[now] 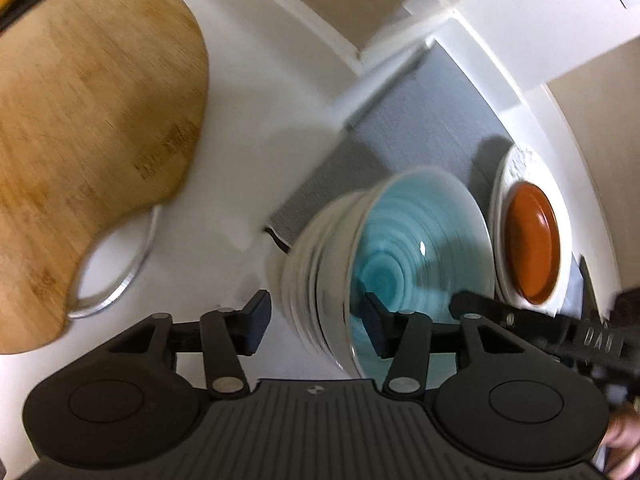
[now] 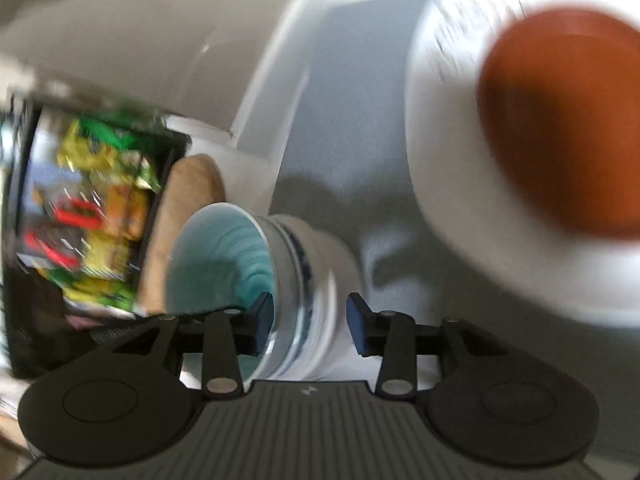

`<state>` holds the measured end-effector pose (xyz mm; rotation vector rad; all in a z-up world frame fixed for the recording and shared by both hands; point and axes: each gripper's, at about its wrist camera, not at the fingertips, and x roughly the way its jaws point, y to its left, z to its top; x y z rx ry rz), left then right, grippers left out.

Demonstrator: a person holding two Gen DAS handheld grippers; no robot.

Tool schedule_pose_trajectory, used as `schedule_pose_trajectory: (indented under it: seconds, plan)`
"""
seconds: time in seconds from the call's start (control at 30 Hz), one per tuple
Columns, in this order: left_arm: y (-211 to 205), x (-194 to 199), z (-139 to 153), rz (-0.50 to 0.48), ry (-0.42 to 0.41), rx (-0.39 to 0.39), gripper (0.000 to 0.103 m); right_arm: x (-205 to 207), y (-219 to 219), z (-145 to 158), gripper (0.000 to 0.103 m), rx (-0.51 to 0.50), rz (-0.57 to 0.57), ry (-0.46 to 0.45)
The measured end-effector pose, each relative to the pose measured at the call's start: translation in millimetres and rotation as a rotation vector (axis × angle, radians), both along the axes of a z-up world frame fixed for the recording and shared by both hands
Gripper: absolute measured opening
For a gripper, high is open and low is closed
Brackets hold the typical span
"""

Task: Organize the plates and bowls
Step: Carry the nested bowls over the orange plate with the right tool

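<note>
Two tongs, left (image 1: 316,322) and right (image 2: 310,322), straddle the stacked bowls' (image 1: 320,280) rim, pads apart, not pressing

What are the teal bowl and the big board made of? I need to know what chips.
Teal bowl: looks like glazed ceramic, with a glossy highlight and ringed glaze over a white outside. Board: probably bamboo or wood, matte, with visible grain strips.

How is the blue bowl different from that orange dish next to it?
The blue bowl is deep, with ringed turquoise glaze inside; the orange dish is shallow and plain rust-orange. The blue bowl tops a stack of white bowls; the orange dish lies on a wider white plate. Both grippers straddle the blue bowl's rim, none the orange dish. Both stand over the grey mat.
</note>
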<state>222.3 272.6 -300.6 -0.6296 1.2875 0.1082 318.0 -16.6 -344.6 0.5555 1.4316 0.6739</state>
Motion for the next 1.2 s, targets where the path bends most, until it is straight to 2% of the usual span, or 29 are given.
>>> schedule_pose_trajectory:
  seconds: [0.03,0.1,0.23,0.3,0.33,0.43,0.53,0.67,0.77,1.0,1.2]
  plan:
    - [2,-2,-4,-0.006,0.002,-0.031,0.054,2,-2,-9,0.061,0.046,-0.027,0.067]
    - [8,-2,-12,-0.007,0.001,-0.092,0.054,2,-6,-24,0.062,0.067,-0.076,0.139]
    - [21,2,-14,-0.038,-0.034,-0.13,0.049,-3,-3,-42,0.068,0.056,-0.13,0.167]
    - [28,4,-15,-0.062,-0.048,-0.145,0.045,-6,-1,-41,0.063,0.052,-0.15,0.149]
    - [31,5,-15,-0.065,-0.056,-0.156,0.045,-7,3,-38,0.057,0.027,-0.138,0.117]
    - [32,13,-14,-0.126,-0.057,-0.152,0.045,-14,12,-28,0.054,-0.031,-0.101,0.023]
    - [29,20,-12,-0.182,-0.056,-0.138,0.045,-16,9,-28,0.051,-0.028,-0.156,0.032]
    - [33,27,-16,-0.225,-0.047,-0.147,0.045,-19,8,-15,0.039,-0.037,-0.179,-0.018]
    - [35,34,-14,-0.271,-0.023,-0.135,0.044,-17,3,-10,0.034,-0.026,-0.197,-0.014]
    - [46,51,-10,-0.312,-0.006,-0.149,0.042,-14,-2,-7,0.036,-0.019,-0.243,0.03]
    - [64,63,1,-0.293,-0.053,-0.192,0.047,-20,-9,-11,0.04,0.011,-0.285,0.042]
